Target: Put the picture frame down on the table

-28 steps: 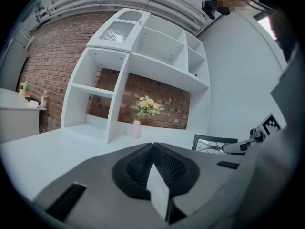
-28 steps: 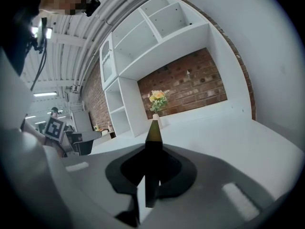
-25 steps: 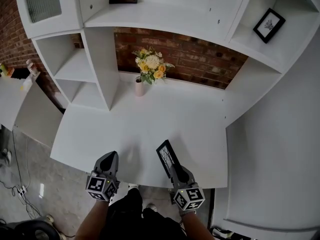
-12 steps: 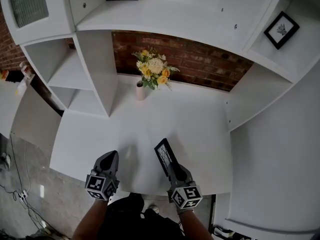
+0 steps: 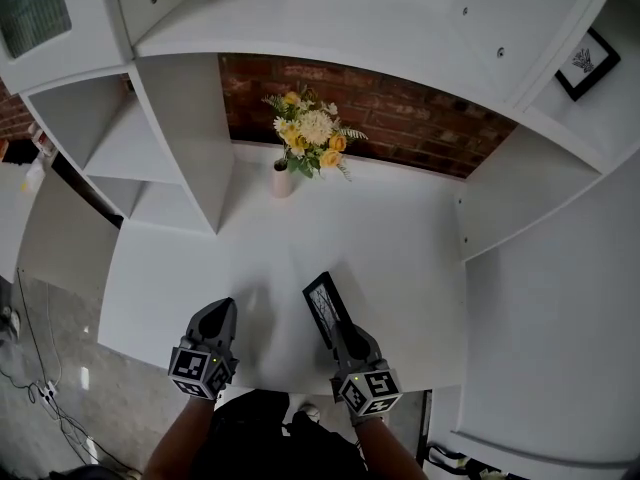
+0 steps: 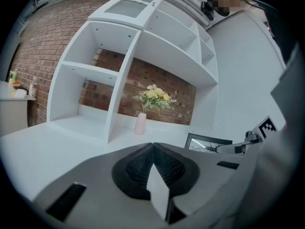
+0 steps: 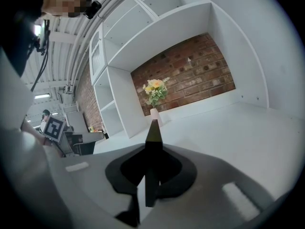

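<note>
Right tongs point(image 5: 338, 332) pinch picture frame point(image 5: 322, 306) on edge above table point(image 5: 390, 238); left tongs point(image 5: 218, 316) pressed together alongside

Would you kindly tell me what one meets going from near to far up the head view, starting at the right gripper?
right gripper → picture frame held in it → open white table → vase → flowers → brick wall

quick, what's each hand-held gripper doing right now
Left hand-held gripper: closed, holding nothing.
Right hand-held gripper: closed on the picture frame.
</note>
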A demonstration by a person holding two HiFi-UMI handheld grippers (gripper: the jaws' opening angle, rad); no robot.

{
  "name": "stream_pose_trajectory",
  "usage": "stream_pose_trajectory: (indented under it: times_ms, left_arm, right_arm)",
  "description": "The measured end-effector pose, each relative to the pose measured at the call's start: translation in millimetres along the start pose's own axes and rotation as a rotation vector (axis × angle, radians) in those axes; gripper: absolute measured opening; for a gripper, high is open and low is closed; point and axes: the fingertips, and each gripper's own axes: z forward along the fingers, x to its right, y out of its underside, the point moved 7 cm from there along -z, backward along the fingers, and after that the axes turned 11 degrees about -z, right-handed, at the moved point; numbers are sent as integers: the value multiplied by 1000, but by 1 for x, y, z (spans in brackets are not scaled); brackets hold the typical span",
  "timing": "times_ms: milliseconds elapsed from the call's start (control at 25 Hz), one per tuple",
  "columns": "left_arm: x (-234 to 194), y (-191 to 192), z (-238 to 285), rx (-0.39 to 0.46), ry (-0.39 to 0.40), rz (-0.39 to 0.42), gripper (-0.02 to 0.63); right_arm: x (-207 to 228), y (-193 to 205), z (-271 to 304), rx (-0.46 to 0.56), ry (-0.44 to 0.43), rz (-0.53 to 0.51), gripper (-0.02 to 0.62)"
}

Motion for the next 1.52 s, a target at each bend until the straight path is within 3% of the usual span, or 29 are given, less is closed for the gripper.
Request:
stream_pose_trajectory:
  times_ms: [800,1520]
  left_arm:
    - [-10,-3,11,-17,15,-13,3]
    - [-21,-2,14,-40,6,-25,3]
  right_arm:
    - [-7,7,25,-65,-10,-21,26]
    - [14,19,37,-138,81,4,124]
